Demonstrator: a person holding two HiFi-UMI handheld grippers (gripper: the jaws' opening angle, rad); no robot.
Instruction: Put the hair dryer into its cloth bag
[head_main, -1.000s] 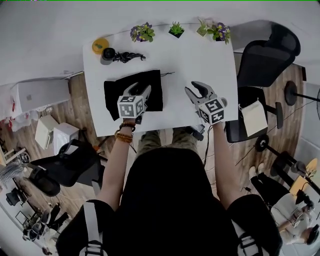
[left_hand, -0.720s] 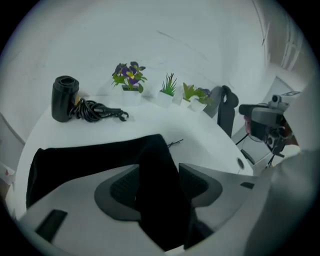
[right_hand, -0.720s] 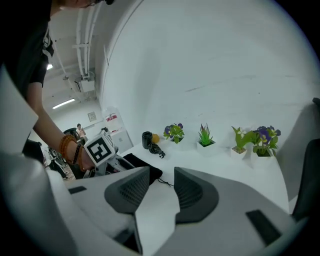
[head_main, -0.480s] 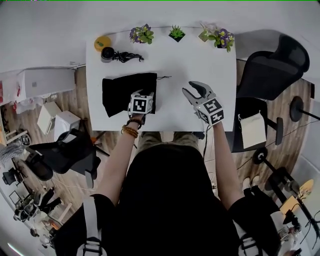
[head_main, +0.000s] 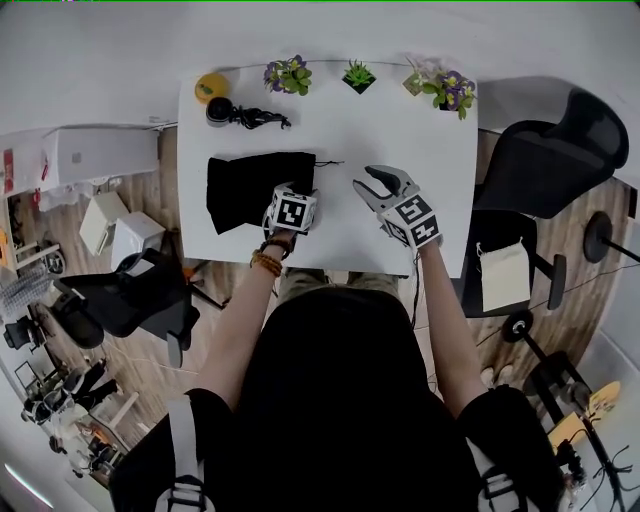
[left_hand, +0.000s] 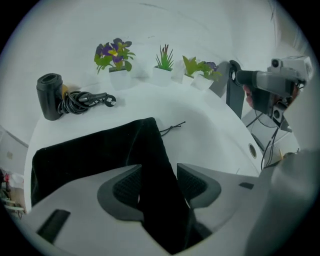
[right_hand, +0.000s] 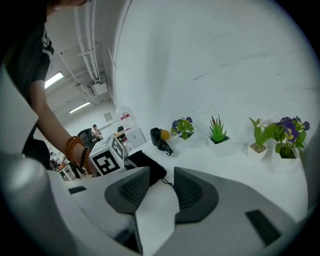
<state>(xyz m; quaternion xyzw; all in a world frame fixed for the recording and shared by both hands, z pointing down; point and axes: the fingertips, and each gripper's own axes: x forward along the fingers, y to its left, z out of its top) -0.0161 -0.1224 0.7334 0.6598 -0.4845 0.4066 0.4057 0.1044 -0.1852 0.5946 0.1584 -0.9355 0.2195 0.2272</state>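
Observation:
The black cloth bag (head_main: 250, 185) lies flat on the white table (head_main: 400, 130), drawstring end to the right. My left gripper (head_main: 292, 195) points steeply down over the bag's right edge. In the left gripper view the bag (left_hand: 90, 150) runs through the gap of my left gripper (left_hand: 159, 169), whose jaws stand apart with thin slivers of table beside the pads. The black hair dryer (head_main: 217, 110) stands at the back left, its cord (head_main: 258, 118) coiled beside it. My right gripper (head_main: 368, 183) hovers right of the bag, open and empty.
Three small potted plants (head_main: 288, 73) (head_main: 358, 75) (head_main: 445, 88) line the table's far edge. A yellow round object (head_main: 209, 85) sits behind the dryer. A black office chair (head_main: 555, 160) stands to the right, and boxes and another chair to the left.
My left gripper has tipped downward and come down onto the bag's right edge. My right gripper has drifted a little to the left, toward the bag.

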